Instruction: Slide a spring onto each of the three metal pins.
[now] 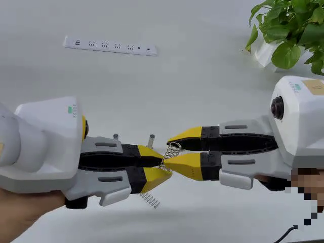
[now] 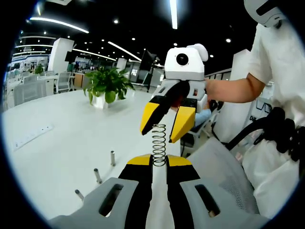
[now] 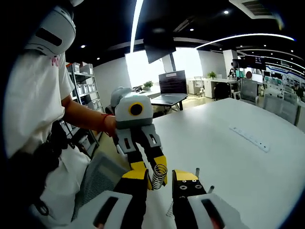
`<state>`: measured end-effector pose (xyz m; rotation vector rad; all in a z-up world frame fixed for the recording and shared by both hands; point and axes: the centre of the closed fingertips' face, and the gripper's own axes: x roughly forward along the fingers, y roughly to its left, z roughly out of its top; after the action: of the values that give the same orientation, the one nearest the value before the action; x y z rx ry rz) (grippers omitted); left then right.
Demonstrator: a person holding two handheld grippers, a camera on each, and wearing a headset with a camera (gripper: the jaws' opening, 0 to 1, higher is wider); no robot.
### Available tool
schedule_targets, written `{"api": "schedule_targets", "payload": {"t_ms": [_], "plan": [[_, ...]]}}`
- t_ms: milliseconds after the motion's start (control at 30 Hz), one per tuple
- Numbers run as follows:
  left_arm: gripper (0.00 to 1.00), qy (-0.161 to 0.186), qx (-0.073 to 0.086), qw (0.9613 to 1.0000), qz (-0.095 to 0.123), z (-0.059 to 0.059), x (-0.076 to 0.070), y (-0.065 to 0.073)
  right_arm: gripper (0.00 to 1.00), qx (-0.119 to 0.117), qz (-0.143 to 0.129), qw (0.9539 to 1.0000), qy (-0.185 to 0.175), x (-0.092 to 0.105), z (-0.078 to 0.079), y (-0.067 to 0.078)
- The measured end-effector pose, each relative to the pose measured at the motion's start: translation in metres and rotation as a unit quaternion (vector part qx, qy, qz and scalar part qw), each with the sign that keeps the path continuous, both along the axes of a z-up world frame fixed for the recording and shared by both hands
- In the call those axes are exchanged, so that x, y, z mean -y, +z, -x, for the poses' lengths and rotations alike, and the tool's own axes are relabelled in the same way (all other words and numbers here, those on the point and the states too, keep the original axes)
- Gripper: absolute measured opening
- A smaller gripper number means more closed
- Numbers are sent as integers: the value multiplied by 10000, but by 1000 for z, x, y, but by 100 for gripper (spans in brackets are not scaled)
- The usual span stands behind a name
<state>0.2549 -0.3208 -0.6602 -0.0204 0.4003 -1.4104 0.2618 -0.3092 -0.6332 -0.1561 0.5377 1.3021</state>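
Yellow-tipped jaws of the left gripper (image 2: 158,161) are pinching narrow on one end of a spring (image 2: 158,142), which is sticking straight out from their tips in mid-air above the white workbench (image 1: 202,76); the right gripper (image 3: 161,177) is facing it head-on, its jaws standing apart and straddling the spring's free end without clamping it; the two grippers' tips are nearly meeting in the head view. Three metal pins (image 2: 97,175) are standing upright in a row on the workbench, beside and below the grippers, all of them bare; a second spring (image 1: 150,200) is lying flat on the surface just under the left gripper's jaws. Farther back, a power strip (image 1: 110,45) and a potted plant (image 1: 291,25) are sitting well apart.
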Motion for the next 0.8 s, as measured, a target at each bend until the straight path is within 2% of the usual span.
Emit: {"api": "schedule_targets", "payload": {"t_ms": [67, 133, 233, 400, 433, 500, 633, 800], "plan": [[6, -28, 46, 10000, -54, 1, 0, -1, 17, 57, 173, 9997, 190, 3, 1, 1], [7, -58, 67, 9999, -97, 1, 0, -3, 18, 57, 477, 9977, 477, 5, 3, 1], [7, -99, 105, 9998, -158, 2, 1, -4, 20, 81, 872, 9916, 947, 6, 9, 0], [7, -148, 151, 9995, -232, 4, 3, -7, 21, 181, 1424, 9763, 1618, 4, 15, -4], [7, -159, 157, 9995, -238, 4, 4, -7, 21, 218, 1567, 9710, 1795, 3, 17, -6], [7, -181, 161, 9994, -250, 5, 5, -7, 21, 253, 1761, 9633, 2010, 2, 19, -8], [7, -221, 168, 9992, -282, 6, 8, -9, 18, 302, 1996, 9510, 2344, 4, 19, -12], [7, -259, 176, 9991, -301, 7, 11, -10, 16, 304, 2163, 9411, 2582, 3, 22, -15]]}}
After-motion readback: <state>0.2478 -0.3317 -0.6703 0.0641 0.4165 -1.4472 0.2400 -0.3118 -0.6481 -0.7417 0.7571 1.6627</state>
